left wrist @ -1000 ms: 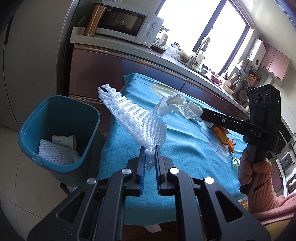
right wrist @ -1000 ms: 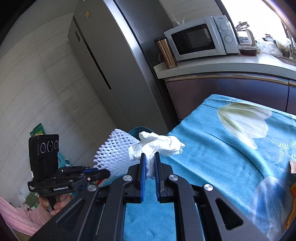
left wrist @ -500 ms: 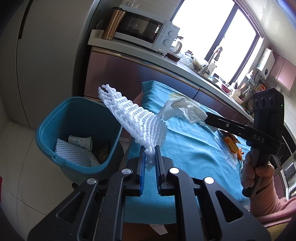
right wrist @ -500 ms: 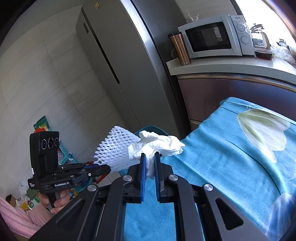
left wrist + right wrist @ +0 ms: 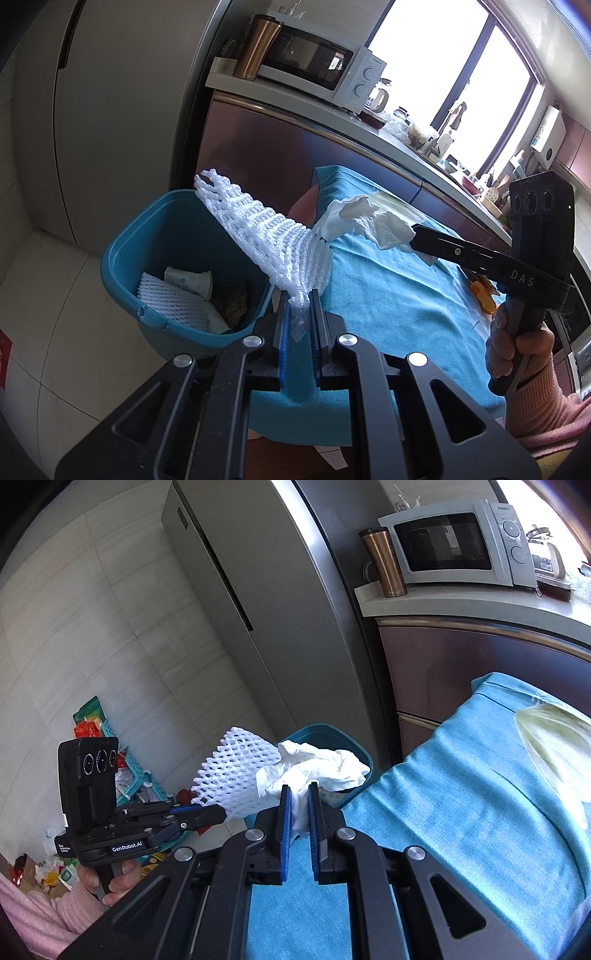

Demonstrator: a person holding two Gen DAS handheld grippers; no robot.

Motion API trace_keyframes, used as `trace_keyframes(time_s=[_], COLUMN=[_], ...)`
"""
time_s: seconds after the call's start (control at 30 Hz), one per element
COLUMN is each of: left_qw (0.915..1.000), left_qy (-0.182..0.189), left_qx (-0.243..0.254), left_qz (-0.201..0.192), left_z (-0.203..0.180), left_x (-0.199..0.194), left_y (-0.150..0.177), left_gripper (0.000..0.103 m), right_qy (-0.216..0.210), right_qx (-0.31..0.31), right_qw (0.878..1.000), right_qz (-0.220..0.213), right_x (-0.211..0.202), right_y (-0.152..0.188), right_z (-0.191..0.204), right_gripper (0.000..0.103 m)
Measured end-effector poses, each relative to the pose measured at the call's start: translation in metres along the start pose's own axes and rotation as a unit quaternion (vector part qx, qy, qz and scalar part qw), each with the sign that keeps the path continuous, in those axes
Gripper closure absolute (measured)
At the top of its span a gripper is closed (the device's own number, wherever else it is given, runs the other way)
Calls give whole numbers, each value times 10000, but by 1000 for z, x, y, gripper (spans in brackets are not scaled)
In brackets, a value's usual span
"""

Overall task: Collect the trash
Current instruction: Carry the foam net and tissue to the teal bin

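The left gripper (image 5: 300,314) is pinching a white foam fruit net (image 5: 266,236) and the right gripper (image 5: 298,812) is clamping a crumpled tissue (image 5: 317,764), both nearing the teal bin (image 5: 147,236) for dropping.

Home kitchen: microwave (image 5: 317,70) on counter, tall fridge (image 5: 258,602), sink tap (image 5: 458,114) by window, base cabs.

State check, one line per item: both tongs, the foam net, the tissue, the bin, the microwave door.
Left tongs: shut on the foam net.
Right tongs: shut on the tissue.
Foam net: held in the air, over the bin's edge.
Tissue: crumpled, held in the air.
Bin: open, partly filled with trash.
Microwave door: closed.
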State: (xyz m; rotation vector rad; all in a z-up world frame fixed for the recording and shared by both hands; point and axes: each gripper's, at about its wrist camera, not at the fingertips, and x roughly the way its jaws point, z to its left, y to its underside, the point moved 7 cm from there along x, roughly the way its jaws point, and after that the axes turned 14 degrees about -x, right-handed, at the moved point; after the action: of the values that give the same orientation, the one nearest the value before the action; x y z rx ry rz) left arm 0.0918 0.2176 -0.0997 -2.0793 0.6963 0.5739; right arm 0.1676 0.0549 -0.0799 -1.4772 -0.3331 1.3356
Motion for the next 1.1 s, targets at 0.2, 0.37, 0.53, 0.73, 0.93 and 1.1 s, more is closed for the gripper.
trace_keyframes(time_s=[0.2,0.37,0.53,0.73,0.93,1.1], left_qw=[9998,9995,9990,9985,9980,9967], left_qy=[-150,-237,-321,-394,-456,-564], left_qx=[-125,-226,-320,-374,-439,-561], left_qz=[1,28,56,72,92,157], left_z=[14,25,36,44,50,58], left_x=[3,8,15,20,24,33], left_y=[-1,-3,-7,-8,-9,-9], left_gripper=[93,93,93,93,93,93], right_qy=[-71,-120,-151,-167,-151,-140], right_qx=[-71,-113,-158,-177,-174,-185], right_qw=[9999,9997,9994,9991,9988,9983], right_qz=[94,163,257,339,432,533], right_x=[18,32,45,57,67,78], right_y=[-5,-10,-11,-11,-10,-12], right_z=[2,4,4,5,5,6], right_gripper=[95,95,95,95,95,95])
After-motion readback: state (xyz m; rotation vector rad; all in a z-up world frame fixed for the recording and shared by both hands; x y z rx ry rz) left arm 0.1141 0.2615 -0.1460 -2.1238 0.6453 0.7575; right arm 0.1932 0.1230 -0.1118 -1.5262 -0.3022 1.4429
